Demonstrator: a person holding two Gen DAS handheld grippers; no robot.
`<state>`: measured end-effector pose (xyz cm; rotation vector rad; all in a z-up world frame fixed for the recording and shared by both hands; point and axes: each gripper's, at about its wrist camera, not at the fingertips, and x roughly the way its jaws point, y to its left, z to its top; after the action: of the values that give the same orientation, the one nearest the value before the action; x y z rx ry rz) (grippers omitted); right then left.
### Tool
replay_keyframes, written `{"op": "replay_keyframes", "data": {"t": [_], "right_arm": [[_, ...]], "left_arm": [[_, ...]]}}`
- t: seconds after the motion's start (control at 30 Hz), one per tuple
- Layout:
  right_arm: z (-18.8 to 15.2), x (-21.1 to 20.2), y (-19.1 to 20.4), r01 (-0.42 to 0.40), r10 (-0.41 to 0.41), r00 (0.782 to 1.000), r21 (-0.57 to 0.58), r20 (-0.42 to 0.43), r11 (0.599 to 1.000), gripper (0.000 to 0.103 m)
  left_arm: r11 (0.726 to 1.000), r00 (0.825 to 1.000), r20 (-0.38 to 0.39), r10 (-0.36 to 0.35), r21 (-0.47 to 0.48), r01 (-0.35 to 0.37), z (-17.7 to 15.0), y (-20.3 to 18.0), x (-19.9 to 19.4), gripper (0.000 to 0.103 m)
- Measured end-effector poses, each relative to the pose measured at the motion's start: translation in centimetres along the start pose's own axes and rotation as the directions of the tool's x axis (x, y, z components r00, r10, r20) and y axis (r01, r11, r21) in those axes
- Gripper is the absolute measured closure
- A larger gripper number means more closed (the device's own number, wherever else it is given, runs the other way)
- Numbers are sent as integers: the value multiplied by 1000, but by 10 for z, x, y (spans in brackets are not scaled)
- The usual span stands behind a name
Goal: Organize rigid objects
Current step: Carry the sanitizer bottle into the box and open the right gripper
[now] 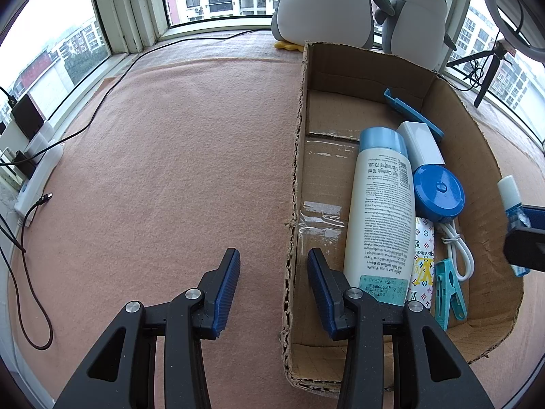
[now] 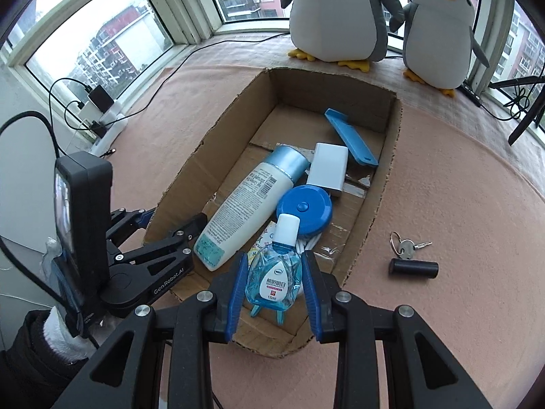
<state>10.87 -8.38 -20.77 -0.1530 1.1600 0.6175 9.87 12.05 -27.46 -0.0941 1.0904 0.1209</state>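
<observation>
Left wrist view: we see the cardboard box (image 1: 475,129) already holding the lotion bottle (image 1: 379,211), white charger (image 1: 420,145), round blue case (image 1: 439,192), blue comb (image 1: 414,114) and clothes peg (image 1: 449,289); the left gripper (image 1: 272,283) is released and empty, straddling the box's left wall. Right wrist view: the right gripper (image 2: 274,279) grasps the eye-drop bottle (image 2: 274,272) above the box's near end, its long axis along the fingers, cap pointing away towards the box's far end. We judge the task mostly done: this bottle awaits release, while keys (image 2: 407,247) and a black cylinder (image 2: 414,269) lie on the surface right of the box.
</observation>
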Motion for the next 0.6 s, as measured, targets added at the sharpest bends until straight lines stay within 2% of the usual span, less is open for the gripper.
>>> {"op": "replay_keyframes", "data": {"t": [0.3,0.43,0.5,0.57,0.6], "right_arm": [[2,11,8,11,-11,1000,-23,-11,1000,74],[3,13,6,-8,8,1000,-16,-13,1000,73],[3,12,3,-12,12,1000,-7,-10,1000,69],[4,10,1,-15,15,1000,2,-1,1000,60],[4,10,0,-15,15,1000,6,3,1000,60]], "left_arm": [[1000,1000,0,0,0,0,0,0,0,58],[1000,1000,0,0,0,0,0,0,0,58],[1000,1000,0,0,1,0,0,0,0,58],[1000,1000,1,1,1,-1,0,0,0,58],[1000,1000,0,1,0,-1,0,1,0,58]]}}
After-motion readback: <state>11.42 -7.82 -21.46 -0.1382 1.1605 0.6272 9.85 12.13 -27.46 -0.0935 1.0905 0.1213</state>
